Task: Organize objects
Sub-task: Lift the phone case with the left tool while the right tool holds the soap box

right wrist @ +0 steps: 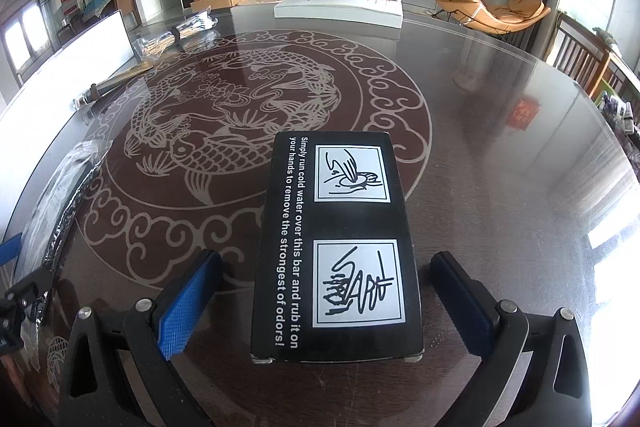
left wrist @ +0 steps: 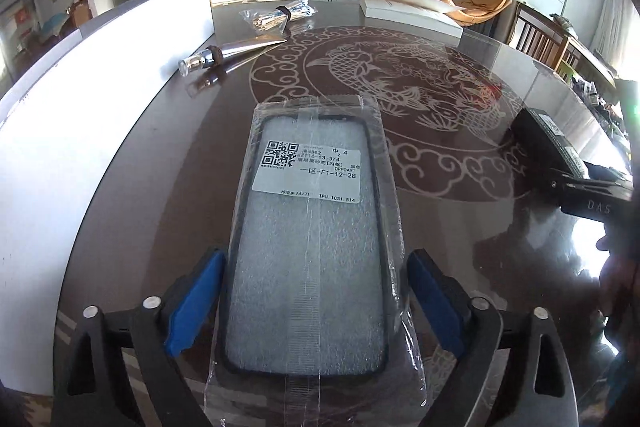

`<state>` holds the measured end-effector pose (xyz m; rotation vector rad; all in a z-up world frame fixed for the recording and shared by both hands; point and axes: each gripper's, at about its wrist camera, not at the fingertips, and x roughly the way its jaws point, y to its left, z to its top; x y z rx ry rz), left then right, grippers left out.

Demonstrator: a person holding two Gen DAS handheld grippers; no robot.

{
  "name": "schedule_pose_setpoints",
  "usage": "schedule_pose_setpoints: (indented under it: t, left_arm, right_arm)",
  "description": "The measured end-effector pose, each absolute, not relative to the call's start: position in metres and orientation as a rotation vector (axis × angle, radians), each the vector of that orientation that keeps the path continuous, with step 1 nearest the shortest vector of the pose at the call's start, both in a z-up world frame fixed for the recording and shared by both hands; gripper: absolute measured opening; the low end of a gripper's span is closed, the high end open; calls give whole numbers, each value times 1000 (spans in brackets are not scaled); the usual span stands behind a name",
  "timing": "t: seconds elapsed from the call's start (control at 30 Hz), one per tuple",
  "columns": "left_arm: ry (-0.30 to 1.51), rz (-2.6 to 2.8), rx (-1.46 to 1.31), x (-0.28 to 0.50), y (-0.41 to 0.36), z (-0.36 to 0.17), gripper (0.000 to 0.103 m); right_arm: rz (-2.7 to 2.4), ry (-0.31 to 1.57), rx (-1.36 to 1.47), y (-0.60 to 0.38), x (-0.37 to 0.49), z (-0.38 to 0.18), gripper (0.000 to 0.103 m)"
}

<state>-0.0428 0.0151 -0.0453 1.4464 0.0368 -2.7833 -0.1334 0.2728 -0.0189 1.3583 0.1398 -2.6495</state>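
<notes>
A black phone case in a clear plastic bag with a white label (left wrist: 308, 235) lies flat on the dark table. My left gripper (left wrist: 316, 299) straddles its near half, blue pads just outside its long edges, open. A black box printed with white instructions (right wrist: 336, 247) lies between the pads of my right gripper (right wrist: 326, 299), with gaps on both sides, open. In the left wrist view the same box (left wrist: 548, 139) shows at the right edge. The bagged case (right wrist: 60, 187) appears at the left edge of the right wrist view.
The glossy table carries a fish pattern (right wrist: 240, 99). A silver tube with a clear cap (left wrist: 224, 55) and a bag of small items (left wrist: 276, 15) lie at the back left beside a white upright panel (left wrist: 100, 75). A flat white box (right wrist: 340, 9) sits at the far edge.
</notes>
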Motion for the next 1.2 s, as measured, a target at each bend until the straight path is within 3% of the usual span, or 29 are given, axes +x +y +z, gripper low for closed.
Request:
schedule_pose_setpoints:
  t: [1.2]
  left_arm:
    - [-17,-2783,1489,-51,21,-47,103]
  right_arm:
    - [-2649,142,1357,272,-132,-21,103]
